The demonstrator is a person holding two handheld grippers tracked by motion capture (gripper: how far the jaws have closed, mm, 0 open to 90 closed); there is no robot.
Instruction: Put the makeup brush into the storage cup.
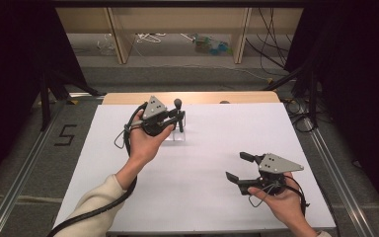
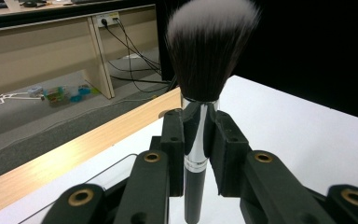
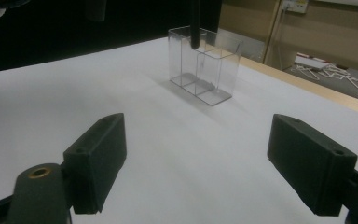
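Note:
A makeup brush (image 2: 209,51) with dark, white-tipped bristles stands upright, bristles up. My left gripper (image 2: 196,135) is shut on its silver and black handle. In the high view the left gripper (image 1: 179,118) holds the brush (image 1: 178,104) over a clear plastic organiser box (image 1: 176,137) at the far middle of the white table (image 1: 202,197). In the right gripper view the handle's lower end (image 3: 195,32) hangs at the rim of the clear box (image 3: 207,70), seemingly just inside a compartment. My right gripper (image 1: 235,165) is open near the front right, holding nothing, its jaws wide apart (image 3: 214,163).
The table's far edge is a wooden strip (image 1: 192,97). Beyond it are a grey floor, shelving legs, cables and small clutter (image 1: 209,45). A "5" (image 1: 65,135) is marked on the floor to the left. Black curtains flank both sides.

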